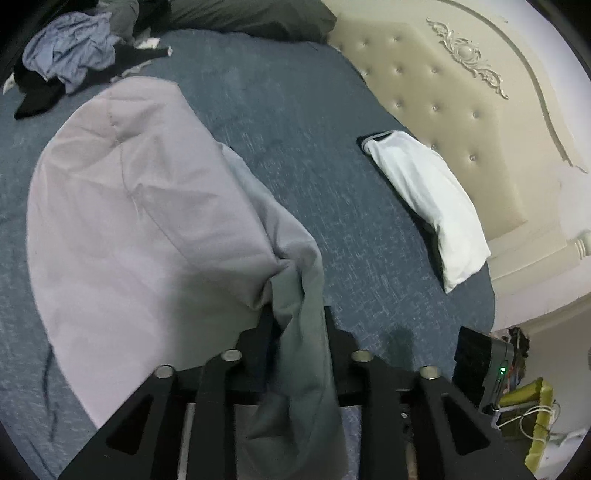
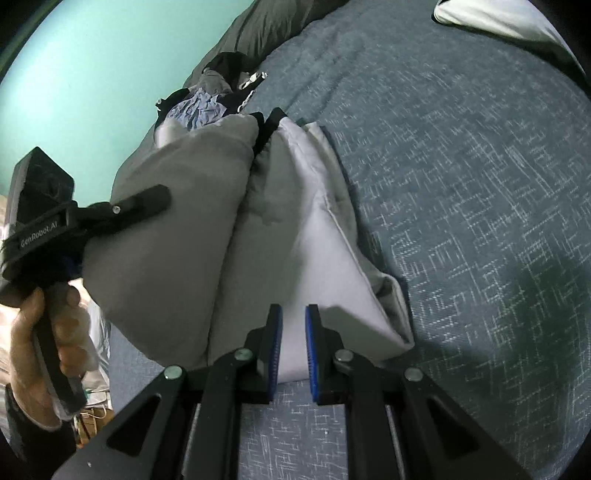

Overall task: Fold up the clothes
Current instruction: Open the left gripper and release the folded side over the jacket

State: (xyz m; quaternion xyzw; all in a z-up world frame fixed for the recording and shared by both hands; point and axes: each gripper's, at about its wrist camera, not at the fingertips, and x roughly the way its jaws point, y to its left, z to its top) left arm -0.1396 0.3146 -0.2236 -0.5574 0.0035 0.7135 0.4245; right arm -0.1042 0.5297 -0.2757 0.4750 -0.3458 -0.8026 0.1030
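Observation:
A pale lilac garment lies spread on the blue bed cover. One bunched end of it rises between the fingers of my left gripper and hangs toward the camera. The jaws stand apart and the cloth sits loosely between them, with a dark gap at the left finger. In the right wrist view the same garment is folded into thick rolls, and a left gripper finger rests over its left side, held by a hand. My right gripper hovers at the garment's near corner, its blue pads almost together with nothing between them.
A folded white garment lies by the cream tufted headboard. A heap of blue and black clothes sits at the far side of the bed, beside a dark pillow. A teal wall is at the left.

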